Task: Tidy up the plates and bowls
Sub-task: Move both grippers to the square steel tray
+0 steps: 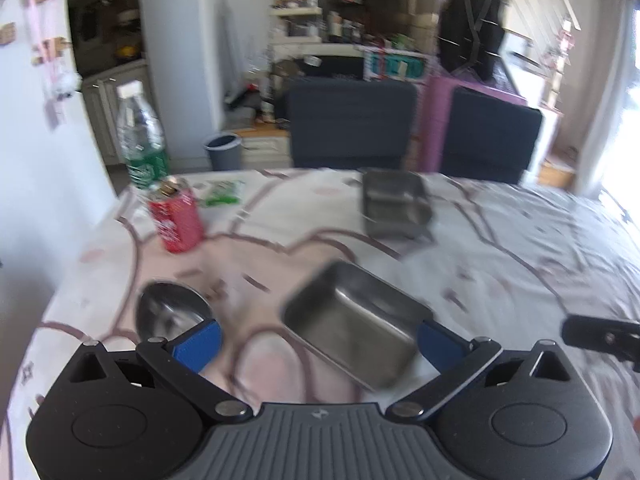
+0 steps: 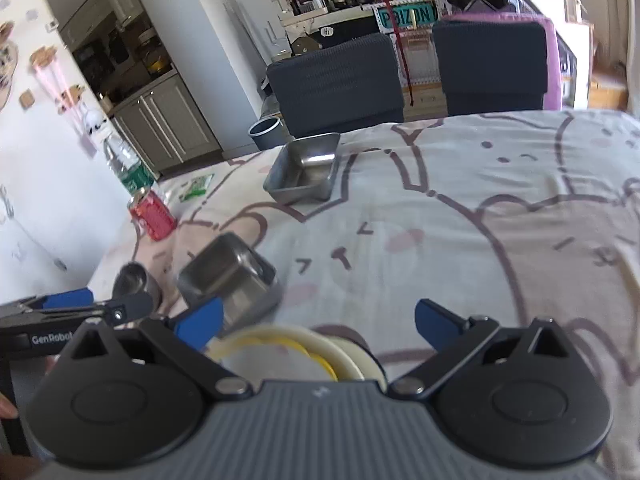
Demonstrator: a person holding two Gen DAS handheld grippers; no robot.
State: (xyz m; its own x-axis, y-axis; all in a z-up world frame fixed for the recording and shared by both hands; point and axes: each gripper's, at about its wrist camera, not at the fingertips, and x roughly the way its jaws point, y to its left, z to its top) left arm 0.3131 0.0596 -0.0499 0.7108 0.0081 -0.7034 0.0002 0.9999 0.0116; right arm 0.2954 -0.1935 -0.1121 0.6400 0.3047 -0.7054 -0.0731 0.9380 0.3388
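Observation:
A rectangular steel tray (image 1: 354, 322) lies on the tablecloth right in front of my left gripper (image 1: 318, 340), which is open with the tray between its blue fingers. A small round steel bowl (image 1: 170, 314) sits by the left finger. A second steel tray (image 1: 394, 204) lies farther back. In the right wrist view the same near tray (image 2: 230, 274), round bowl (image 2: 134, 280) and far tray (image 2: 306, 172) show. My right gripper (image 2: 318, 320) is open, above a stack of cream plates with a yellow rim (image 2: 304, 354). The left gripper shows at the left edge (image 2: 72, 308).
A red soda can (image 1: 176, 218), a green-labelled water bottle (image 1: 140, 136) and a green packet (image 1: 222, 194) stand at the table's left rear. Two dark chairs (image 1: 352, 120) are behind the table. A patterned tablecloth (image 2: 480, 208) covers the table. The right gripper's tip shows at the right edge (image 1: 600, 336).

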